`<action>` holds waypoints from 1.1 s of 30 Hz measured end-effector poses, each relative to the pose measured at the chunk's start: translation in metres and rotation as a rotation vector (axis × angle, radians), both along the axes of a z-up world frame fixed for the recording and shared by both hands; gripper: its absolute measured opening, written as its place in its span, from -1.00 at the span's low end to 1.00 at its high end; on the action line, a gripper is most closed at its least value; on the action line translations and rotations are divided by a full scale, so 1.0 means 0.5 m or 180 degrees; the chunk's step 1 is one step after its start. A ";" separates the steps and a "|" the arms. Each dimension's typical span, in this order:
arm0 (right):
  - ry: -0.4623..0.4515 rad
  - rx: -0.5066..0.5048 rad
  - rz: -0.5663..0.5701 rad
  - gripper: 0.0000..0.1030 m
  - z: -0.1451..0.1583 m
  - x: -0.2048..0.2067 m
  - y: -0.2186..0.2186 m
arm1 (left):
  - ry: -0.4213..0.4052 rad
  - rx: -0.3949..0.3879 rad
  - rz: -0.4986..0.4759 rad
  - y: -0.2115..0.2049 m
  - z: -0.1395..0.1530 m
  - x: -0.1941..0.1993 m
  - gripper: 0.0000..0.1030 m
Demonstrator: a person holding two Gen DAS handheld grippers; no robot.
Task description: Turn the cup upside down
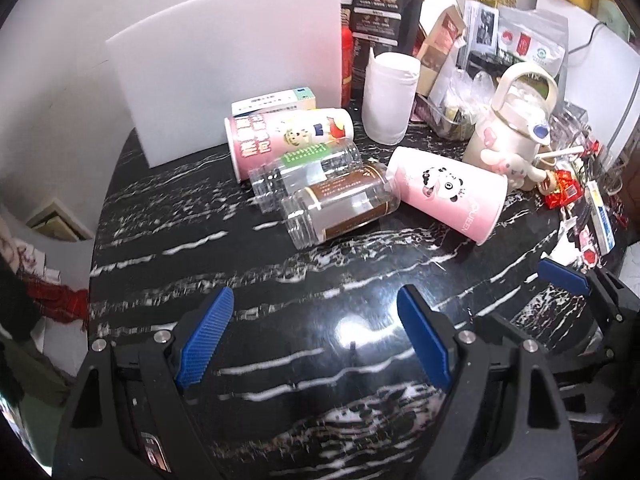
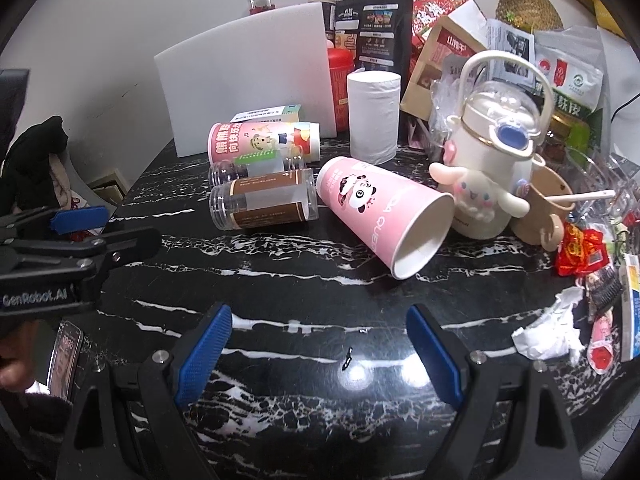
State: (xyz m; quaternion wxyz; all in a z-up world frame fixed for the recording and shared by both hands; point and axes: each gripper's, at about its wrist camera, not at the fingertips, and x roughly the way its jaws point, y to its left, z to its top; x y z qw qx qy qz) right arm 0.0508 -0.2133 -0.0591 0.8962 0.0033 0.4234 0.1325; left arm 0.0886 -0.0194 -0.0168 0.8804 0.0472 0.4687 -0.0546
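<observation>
A pink cup (image 2: 376,216) printed with a panda lies on its side on a black marble table (image 2: 280,280), its open mouth turned toward the near right and its base pointing far left. The base sits just beside a clear jar (image 2: 262,202) with a brown label, also on its side; whether the two touch cannot be told. Behind that jar lie a second clear jar (image 2: 256,164) with a green label and a pink canister (image 2: 264,140), both tipped over, with a small box (image 2: 268,114) and an upright white board (image 2: 248,76) farther back. A white paper roll (image 2: 374,114) stands just beyond the cup. To the cup's right stands a cream bottle (image 2: 496,152) with a plush-eared figure on its front, close against the cup's rim. A tan mug (image 2: 550,210) holding a white spoon sits right of the bottle, with red candy wrappers (image 2: 580,254) and crumpled paper (image 2: 550,330) nearer. Bags and packets crowd the far edge.

The left gripper (image 1: 316,338) hovers over bare marble near the table's front, its blue-padded fingers spread wide and grasping nothing. The right gripper (image 2: 318,354) is likewise released and empty, set near of the cup and well apart from it. In the right wrist view the left gripper shows at the left edge, a phone (image 2: 66,360) below it.
</observation>
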 end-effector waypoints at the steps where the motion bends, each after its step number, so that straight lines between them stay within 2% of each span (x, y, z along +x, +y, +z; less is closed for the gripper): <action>1: 0.0011 0.0009 0.0005 0.73 -0.004 0.005 0.000 | 0.0007 0.0017 -0.0041 -0.003 -0.002 0.015 0.62; 6: 0.0095 0.0076 0.0051 0.73 -0.027 0.038 0.001 | 0.0071 0.0097 -0.0268 -0.019 -0.018 0.085 0.62; 16: 0.0223 0.0195 0.0172 0.73 -0.062 0.097 0.011 | 0.0371 0.0185 -0.0782 -0.066 -0.070 0.202 0.62; 20: 0.0240 0.0230 0.0208 0.73 -0.071 0.114 0.017 | 0.0474 0.0309 -0.0969 -0.088 -0.098 0.244 0.61; 26: 0.0301 0.0245 0.0227 0.73 -0.083 0.133 0.025 | 0.0573 0.0590 -0.1174 -0.120 -0.132 0.291 0.62; 31: 0.0354 0.0291 0.0236 0.73 -0.095 0.140 0.026 | 0.0754 0.0616 -0.1343 -0.142 -0.158 0.313 0.61; 33: 0.0374 0.0304 0.0237 0.73 -0.099 0.141 0.025 | 0.0773 0.0709 -0.1386 -0.150 -0.168 0.313 0.62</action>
